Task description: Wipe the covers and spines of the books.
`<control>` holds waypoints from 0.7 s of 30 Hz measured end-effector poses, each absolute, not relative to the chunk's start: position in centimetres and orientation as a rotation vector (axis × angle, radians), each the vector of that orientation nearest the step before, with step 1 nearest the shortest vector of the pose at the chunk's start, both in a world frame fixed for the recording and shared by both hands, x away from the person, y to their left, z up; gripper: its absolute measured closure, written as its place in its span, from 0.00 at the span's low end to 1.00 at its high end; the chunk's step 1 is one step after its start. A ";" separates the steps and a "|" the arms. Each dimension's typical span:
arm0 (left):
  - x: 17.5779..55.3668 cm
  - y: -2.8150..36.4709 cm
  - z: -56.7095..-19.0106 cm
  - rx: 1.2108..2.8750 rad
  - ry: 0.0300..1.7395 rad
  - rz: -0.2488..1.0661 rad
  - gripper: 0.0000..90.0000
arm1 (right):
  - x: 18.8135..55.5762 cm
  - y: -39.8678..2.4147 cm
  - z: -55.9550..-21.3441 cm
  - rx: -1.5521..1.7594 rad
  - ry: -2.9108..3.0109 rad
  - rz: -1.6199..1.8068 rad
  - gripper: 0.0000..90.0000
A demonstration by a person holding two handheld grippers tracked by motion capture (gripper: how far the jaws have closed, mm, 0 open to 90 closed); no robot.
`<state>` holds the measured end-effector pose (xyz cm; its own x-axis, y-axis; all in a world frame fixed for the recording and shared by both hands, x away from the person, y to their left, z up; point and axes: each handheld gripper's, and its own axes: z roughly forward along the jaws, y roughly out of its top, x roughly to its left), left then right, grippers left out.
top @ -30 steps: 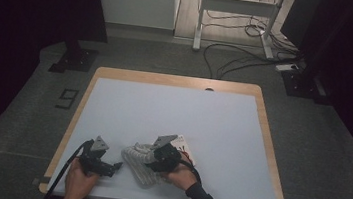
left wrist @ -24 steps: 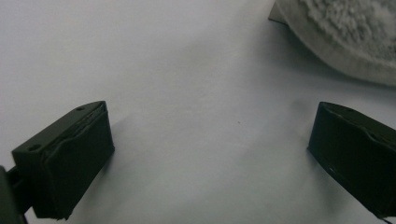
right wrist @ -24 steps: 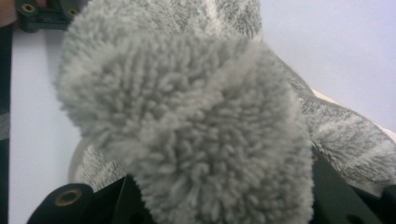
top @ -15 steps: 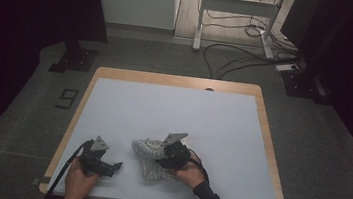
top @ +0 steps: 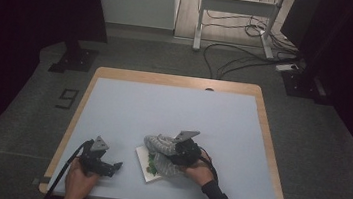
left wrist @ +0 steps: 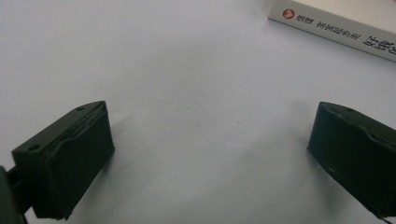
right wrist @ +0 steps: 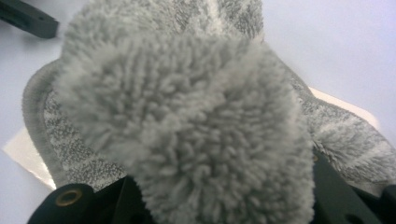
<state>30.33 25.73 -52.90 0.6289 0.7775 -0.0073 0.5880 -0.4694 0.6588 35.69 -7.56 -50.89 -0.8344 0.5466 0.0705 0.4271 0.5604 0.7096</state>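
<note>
A fluffy grey cloth (top: pixel 160 152) lies bunched over a white book (top: pixel 142 165) near the table's front edge. My right gripper (top: pixel 174 152) is shut on the cloth, whose pile bulges between the jaws in the right gripper view (right wrist: pixel 187 121), with the book's white cover (right wrist: pixel 28 154) beneath it. My left gripper (top: pixel 112 166) rests on the mat left of the book. Its jaws stand wide apart and open in the left gripper view (left wrist: pixel 210 154), with bare mat between them. The book's printed spine (left wrist: pixel 336 28) shows at the top right there.
The light blue mat (top: pixel 173 109) covers a wooden-edged table. The floor beyond holds cables (top: pixel 230 55) and a metal stand (top: pixel 235 5). One jaw of the left gripper (right wrist: pixel 28 18) shows at the top left of the right gripper view.
My right gripper has slid to the right with the grey cloth in its jaws, dragging it across the book. The left gripper has stayed put.
</note>
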 end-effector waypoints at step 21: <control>30.3 25.7 -52.9 2.221 1.063 0.390 0.00 | 36.8 -11.3 -51.0 0.942 2.530 1.047 0.69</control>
<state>30.32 25.74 -52.90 0.6291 0.7773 -0.0072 0.5881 -0.4699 0.6583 36.79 -11.27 -51.02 -0.7615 0.6479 0.0189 0.4717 0.5340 0.7017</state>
